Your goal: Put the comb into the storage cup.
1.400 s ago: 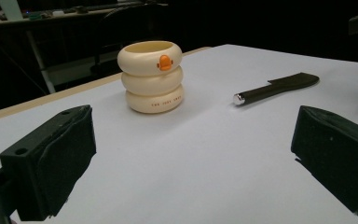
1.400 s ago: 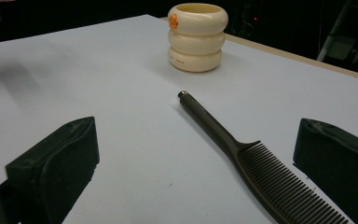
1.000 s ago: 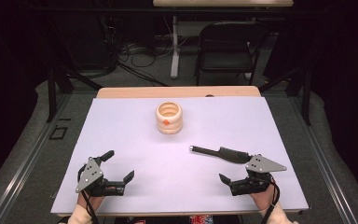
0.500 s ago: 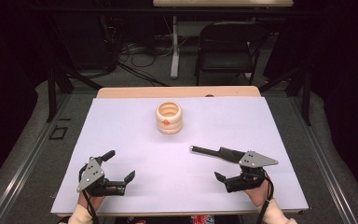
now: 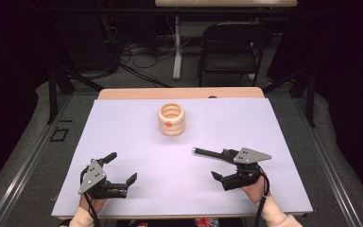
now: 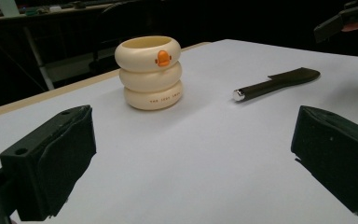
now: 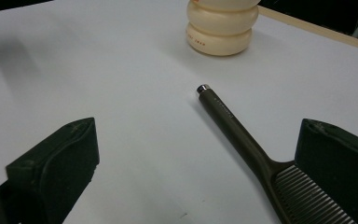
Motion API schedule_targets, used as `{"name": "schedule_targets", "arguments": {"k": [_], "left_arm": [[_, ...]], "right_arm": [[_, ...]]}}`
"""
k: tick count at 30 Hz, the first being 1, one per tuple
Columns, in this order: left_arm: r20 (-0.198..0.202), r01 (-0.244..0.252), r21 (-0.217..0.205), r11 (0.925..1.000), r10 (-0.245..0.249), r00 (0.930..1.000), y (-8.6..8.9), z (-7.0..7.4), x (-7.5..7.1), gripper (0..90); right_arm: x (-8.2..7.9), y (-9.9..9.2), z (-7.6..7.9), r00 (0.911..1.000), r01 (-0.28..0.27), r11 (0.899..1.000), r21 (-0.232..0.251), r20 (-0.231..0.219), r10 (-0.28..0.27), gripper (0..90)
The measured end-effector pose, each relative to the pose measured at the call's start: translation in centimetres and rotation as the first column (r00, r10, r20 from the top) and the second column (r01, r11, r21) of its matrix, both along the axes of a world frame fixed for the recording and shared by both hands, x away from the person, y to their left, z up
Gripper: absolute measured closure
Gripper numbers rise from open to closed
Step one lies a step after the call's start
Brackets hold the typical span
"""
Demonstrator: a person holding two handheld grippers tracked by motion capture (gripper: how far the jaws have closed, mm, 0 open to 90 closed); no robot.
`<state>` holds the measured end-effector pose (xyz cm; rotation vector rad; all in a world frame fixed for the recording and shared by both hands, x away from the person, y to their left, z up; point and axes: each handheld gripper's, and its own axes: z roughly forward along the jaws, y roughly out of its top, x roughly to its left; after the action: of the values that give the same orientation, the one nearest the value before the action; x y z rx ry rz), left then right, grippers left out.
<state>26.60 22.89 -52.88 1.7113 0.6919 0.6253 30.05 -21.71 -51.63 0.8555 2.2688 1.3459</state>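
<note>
The comb (image 7: pixel 242 140) lies flat just beside the right hand-held gripper (image 5: pixel 220 164), jaws wide, hovering low.

Small dark lettering on the lowest ring of the cream holder (image 6: pixel 153 72), at 6 o'clock of its orange mark (image 6: pixel 162 58); three short words, too small to read in the left gripper view. Same line seen in the right gripper view on the bottom ring (image 7: pixel 198 42), reddish there, also too blurred to make out. Faint pale print along the comb (image 7: pixel 235 128) handle, just past its metal cap toward 5 o'clock; not legible. No numbers, brands or signs readable anywhere else, none on the surface (image 5: pixel 123 142).
</note>
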Motion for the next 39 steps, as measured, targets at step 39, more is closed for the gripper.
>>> {"name": "schedule_targets", "arguments": {"k": [39], "left_arm": [[0.0, -0.001, 0.009, 1.0, 0.001, 1.0, -0.1, 0.0, 0.0, 0.0]], "right_arm": [[4.6, 3.3, -0.8, 0.9938, -0.084, 0.995, -0.053, -0.077, 0.08, 0.0]]}}
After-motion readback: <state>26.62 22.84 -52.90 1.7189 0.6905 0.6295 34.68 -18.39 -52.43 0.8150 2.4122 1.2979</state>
